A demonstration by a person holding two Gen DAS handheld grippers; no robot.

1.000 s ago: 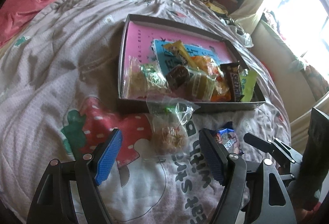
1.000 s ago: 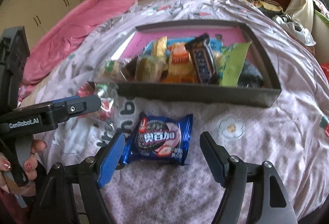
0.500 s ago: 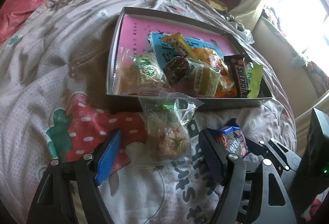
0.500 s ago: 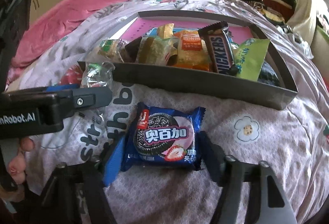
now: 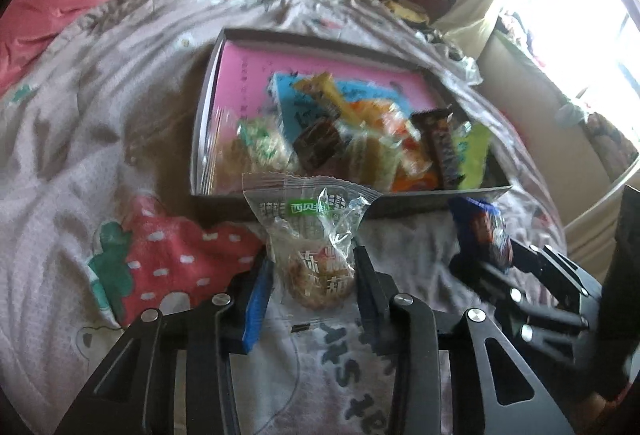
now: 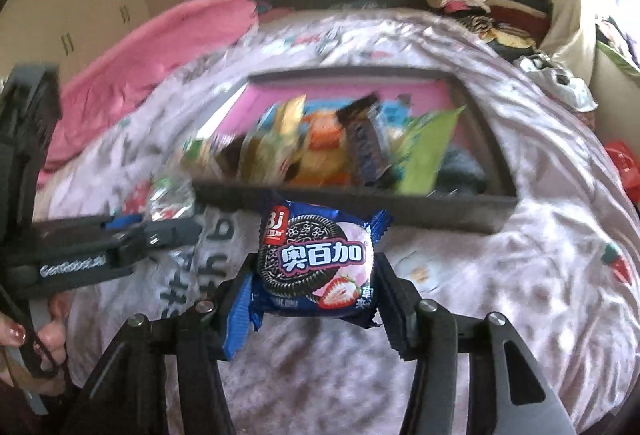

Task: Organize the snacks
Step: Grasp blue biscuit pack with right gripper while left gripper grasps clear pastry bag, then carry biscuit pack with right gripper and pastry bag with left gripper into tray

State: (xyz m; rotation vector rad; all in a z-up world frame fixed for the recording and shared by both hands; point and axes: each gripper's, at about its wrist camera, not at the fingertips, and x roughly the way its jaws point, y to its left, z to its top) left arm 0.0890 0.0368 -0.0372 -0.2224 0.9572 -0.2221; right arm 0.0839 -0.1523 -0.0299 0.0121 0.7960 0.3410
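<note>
We judge the blue cookie packet (image 6: 316, 267) to be light, with slippery film and a brittle cookie inside, so the hold should be across the flat middle and not too hard. The clear pastry bag (image 5: 316, 247) looks just as light, but its loose crinkled top gives no firm place; the round pastry body lower down is the better part to grip, gently, because it may crumble.

The right claw (image 6: 316, 295) is now clamped on the cookie packet from both sides, and the left claw (image 5: 312, 279) is closed on the pastry bag around the pastry. Both packets are just in front of the near wall of the dark box (image 5: 400, 209), which lies on the bed (image 5: 80, 163) and already contains other snacks (image 5: 360, 143). Whether the packets are fully off the cover, we cannot tell.

Half a second ago both claws stood wide apart around their packets, which lay flat on the cover; now both have closed, and the views are blurred by motion.
</note>
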